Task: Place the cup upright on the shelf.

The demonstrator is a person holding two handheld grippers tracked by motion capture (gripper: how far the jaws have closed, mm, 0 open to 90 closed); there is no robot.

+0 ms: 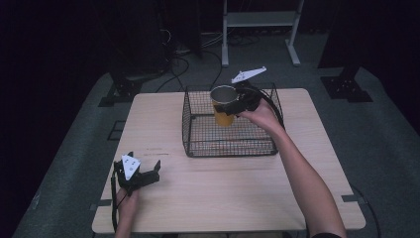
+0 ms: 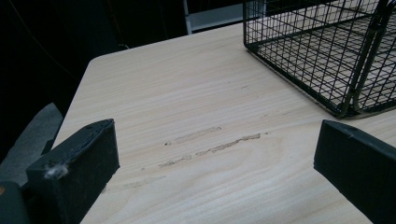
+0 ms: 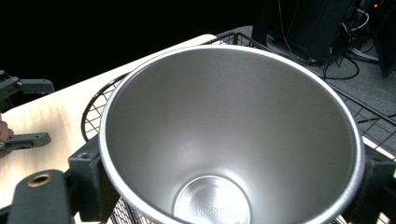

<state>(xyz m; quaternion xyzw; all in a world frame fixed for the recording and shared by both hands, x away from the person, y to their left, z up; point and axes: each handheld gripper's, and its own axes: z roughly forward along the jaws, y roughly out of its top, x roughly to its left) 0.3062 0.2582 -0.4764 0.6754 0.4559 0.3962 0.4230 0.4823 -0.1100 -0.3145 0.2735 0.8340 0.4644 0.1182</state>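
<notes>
Cup (image 1: 223, 107), yellow outside, bare steel inside, is pinched near its rim by the right claw (image 1: 233, 103), upright, hanging over the wire basket (image 1: 198, 144); can't tell whether its base touches the basket floor yet. In the right gripper view the pads sit either side of the wall just below the rim (image 3: 233, 51), so the grip is high and on a smooth tapered surface.

Risks as I see them:
- Taper plus slick finish: cup could slide down out of the pads if the squeeze eases before it's seated.
- Base below the claw could clip the basket's top wire or land on the mesh off-level and tip on release.
- Claw body or cable could snag the wire wall behind the claw on withdrawal and drag the basket across the table (image 1: 237, 198).

Left claw (image 1: 140, 177) is spread, empty, well off to the side on the table; not a factor.
</notes>
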